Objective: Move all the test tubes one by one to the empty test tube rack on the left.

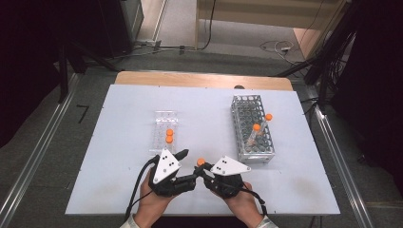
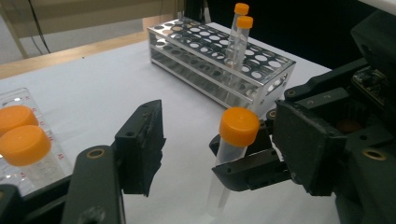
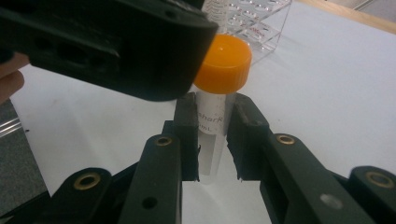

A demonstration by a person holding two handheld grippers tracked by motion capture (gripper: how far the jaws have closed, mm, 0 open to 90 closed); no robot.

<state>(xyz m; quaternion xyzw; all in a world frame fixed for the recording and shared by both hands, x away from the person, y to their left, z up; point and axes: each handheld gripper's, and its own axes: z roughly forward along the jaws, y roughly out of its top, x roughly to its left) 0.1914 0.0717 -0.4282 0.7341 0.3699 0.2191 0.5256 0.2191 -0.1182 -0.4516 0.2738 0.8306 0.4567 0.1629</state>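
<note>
A clear test tube with an orange cap [image 3: 223, 63] stands upright a little above the white table, and my right gripper [image 3: 215, 112] is shut on its body just under the cap. In the high view the tube [image 1: 201, 162] is near the front of the table, between my two grippers. My left gripper [image 2: 217, 135] has its jaws on either side of the cap [image 2: 239, 126], with a gap on each side. From above, the left gripper [image 1: 190, 167] faces the right gripper [image 1: 204, 170] closely.
A metal tube rack [image 1: 252, 128] at the right holds two orange-capped tubes [image 1: 260, 128]. A clear plastic rack [image 1: 164, 124] left of centre holds two more capped tubes [image 1: 169, 136]. The white table top [image 1: 204, 104] lies open between the racks.
</note>
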